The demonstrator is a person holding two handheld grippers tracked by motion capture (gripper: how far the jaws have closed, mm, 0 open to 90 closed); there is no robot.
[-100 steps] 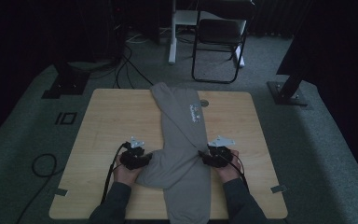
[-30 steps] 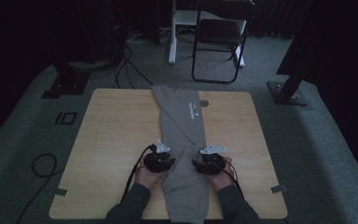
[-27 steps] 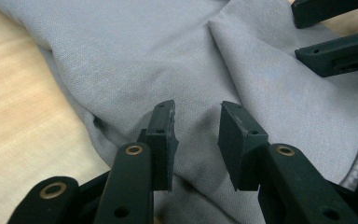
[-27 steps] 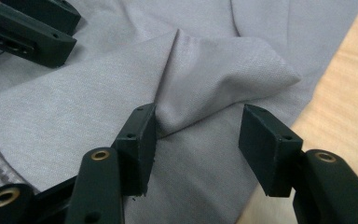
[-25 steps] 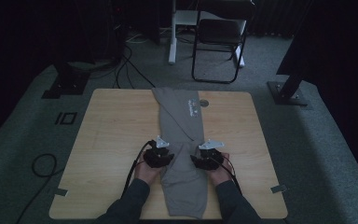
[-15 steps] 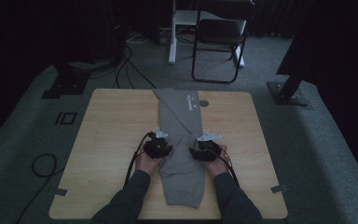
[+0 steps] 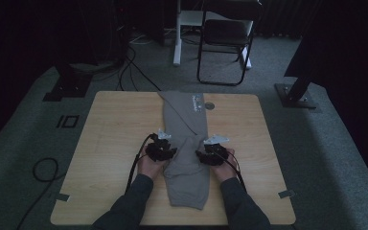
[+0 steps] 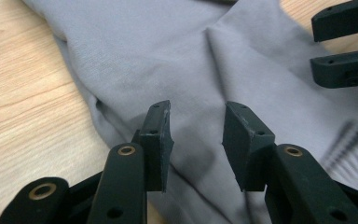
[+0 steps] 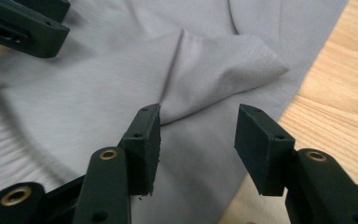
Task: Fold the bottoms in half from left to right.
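On the wooden table (image 7: 110, 143), grey trousers (image 7: 187, 158) were laid lengthwise, 12 to 6 o'clock. Left gripper (image 7: 168, 152) at 9 o'clock and right gripper (image 7: 202, 156) at 3 o'clock were held open, jaws moderately parted over cloth, nothing clamped.

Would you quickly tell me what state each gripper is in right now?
Left gripper: open, over the grey garment, holding nothing.
Right gripper: open, over the same garment, holding nothing.

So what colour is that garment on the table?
Plain light grey garment, with small pale lettering near its far end; the left gripper view shows the colour best.
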